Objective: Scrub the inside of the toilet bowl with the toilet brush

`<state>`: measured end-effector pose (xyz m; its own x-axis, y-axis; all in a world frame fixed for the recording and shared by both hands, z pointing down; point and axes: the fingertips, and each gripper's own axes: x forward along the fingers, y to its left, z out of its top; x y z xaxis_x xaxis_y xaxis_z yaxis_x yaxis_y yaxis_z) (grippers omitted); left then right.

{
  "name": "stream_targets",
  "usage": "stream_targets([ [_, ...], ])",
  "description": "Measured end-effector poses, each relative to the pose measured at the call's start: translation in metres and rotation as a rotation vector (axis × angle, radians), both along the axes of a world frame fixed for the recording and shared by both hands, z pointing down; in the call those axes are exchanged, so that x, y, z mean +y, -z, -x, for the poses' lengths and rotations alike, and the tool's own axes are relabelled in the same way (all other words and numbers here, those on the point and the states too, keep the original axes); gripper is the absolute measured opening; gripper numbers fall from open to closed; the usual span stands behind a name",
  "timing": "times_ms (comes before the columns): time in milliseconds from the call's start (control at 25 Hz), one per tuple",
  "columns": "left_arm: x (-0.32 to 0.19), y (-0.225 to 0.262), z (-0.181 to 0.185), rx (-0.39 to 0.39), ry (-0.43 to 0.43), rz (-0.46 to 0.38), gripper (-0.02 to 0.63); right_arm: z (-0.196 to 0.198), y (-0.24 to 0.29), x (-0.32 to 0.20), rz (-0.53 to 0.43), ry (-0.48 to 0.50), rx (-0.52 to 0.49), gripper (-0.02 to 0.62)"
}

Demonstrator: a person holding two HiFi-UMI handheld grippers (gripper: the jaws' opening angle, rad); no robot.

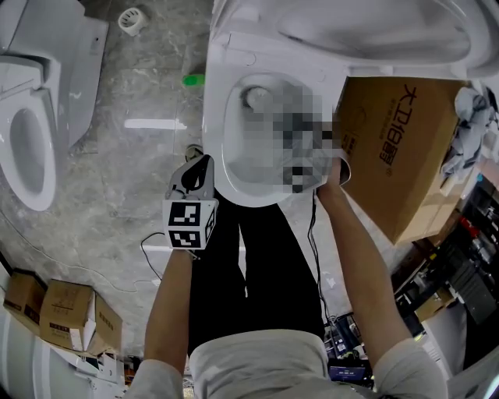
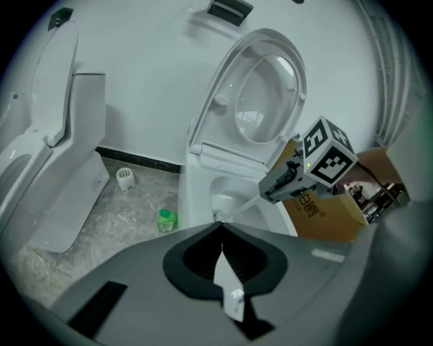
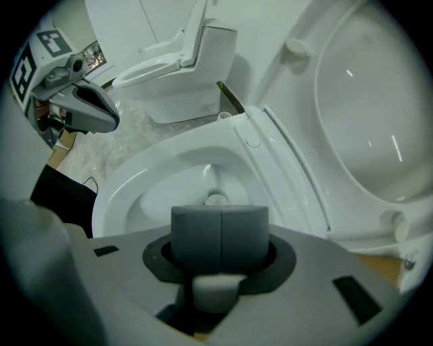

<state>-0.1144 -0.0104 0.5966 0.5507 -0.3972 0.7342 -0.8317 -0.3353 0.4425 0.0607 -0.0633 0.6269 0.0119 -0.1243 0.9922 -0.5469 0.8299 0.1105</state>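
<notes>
The white toilet bowl (image 1: 231,139) stands open, its lid (image 2: 265,101) raised. My right gripper (image 2: 266,194) reaches over the bowl and is shut on the white handle of the toilet brush (image 2: 238,207), which slants down into the basin. In the head view a mosaic patch hides that gripper. In the right gripper view the grey pads (image 3: 196,233) of my right gripper (image 3: 220,233) press together over the bowl (image 3: 152,177), with a small round shape (image 3: 216,199) at the bottom. My left gripper (image 1: 204,165) hangs shut beside the front-left rim, apart from the brush.
A brown cardboard box (image 1: 398,148) sits tight against the bowl's right side. A second toilet (image 1: 31,148) stands at the left. A green bottle (image 1: 193,79) and a white brush holder (image 1: 132,19) rest on the marble floor. Small boxes (image 1: 70,316) and cables (image 1: 152,249) lie nearer me.
</notes>
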Motion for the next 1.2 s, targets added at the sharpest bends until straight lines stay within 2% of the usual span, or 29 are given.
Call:
stream_targets([
  [320, -0.004, 0.002, -0.007, 0.009, -0.037, -0.005, 0.009, -0.027, 0.001, 0.012, 0.000, -0.119, 0.018, 0.146],
  [600, -0.011, 0.011, -0.015, 0.031, -0.112, -0.029, 0.009, -0.023, 0.007, 0.023, -0.027, -0.197, -0.006, 0.146],
  [760, -0.007, 0.020, -0.023, 0.024, -0.154, -0.033, 0.009, -0.014, 0.019, 0.043, -0.049, -0.255, -0.062, 0.146],
  [880, -0.004, 0.034, -0.034, 0.023, -0.169, -0.046, 0.009, -0.018, 0.036, 0.063, -0.076, -0.385, -0.130, 0.146],
  [1080, 0.004, 0.053, -0.052, 0.018, -0.188, -0.076, 0.009, -0.031, 0.055, 0.087, -0.160, -0.752, -0.315, 0.146],
  [1200, 0.014, 0.061, -0.065, 0.003, -0.222, -0.107, 0.009, -0.042, 0.062, 0.100, -0.208, -0.899, -0.393, 0.146],
])
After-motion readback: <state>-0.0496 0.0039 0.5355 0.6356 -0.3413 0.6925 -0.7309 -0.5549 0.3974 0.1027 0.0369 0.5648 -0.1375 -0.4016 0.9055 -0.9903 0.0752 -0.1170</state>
